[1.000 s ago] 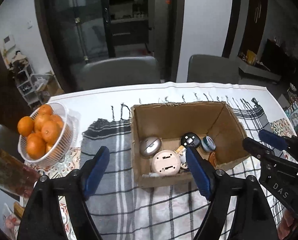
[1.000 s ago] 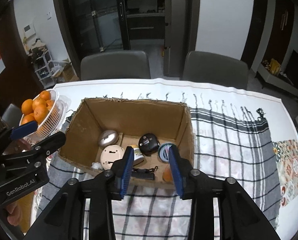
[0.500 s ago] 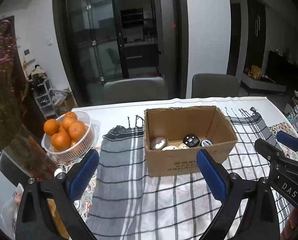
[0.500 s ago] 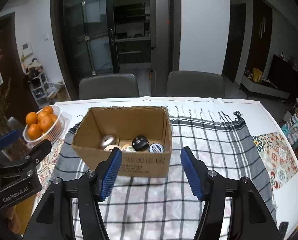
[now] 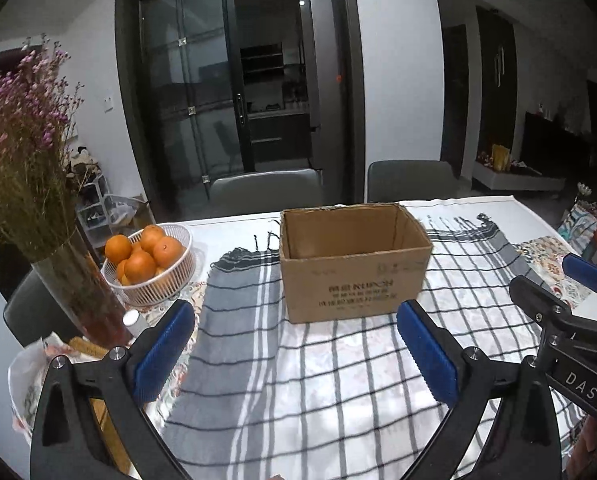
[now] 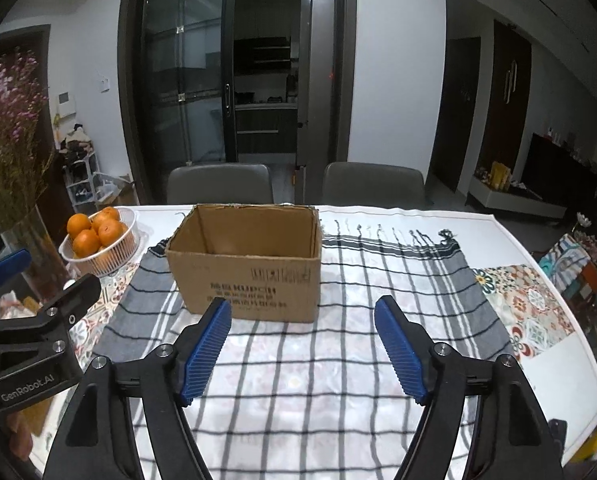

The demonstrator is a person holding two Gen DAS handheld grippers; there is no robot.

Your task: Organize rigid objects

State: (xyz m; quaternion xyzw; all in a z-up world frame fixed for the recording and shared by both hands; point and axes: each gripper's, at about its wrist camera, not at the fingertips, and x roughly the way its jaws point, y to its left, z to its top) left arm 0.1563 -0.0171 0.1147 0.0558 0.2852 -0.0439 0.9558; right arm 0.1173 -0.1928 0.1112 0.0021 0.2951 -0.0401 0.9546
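- Left wrist view: open-topped brown cardboard box (image 5: 354, 268) upright on checked grey-and-white cloth (image 5: 298, 380), mid-table, dark print on near wall, contents hidden below the rim.
- Right wrist view: same box (image 6: 246, 264) ahead and a little left of centre, inside walls bare as far as visible, floor not visible.
- Left gripper (image 5: 296, 354) held low over near part of cloth, well back from box, jaws spread wide, blue pads (image 5: 164, 354) holding nothing.
- Right gripper (image 6: 302, 350) likewise low and level, pointing at box, jaws wide apart, nothing between blue pads (image 6: 398, 350).
- Right gripper body seen at right edge of left wrist view (image 5: 566, 320); left gripper at left edge of right wrist view (image 6: 30, 320); side by side, apart.
- White basket of oranges (image 5: 150, 264) left of box, off the cloth.
- Glass vase with dried purple flowers (image 5: 78, 292) just beside basket, nearer the camera.
- Two grey chairs (image 6: 218, 184) behind table's far edge.
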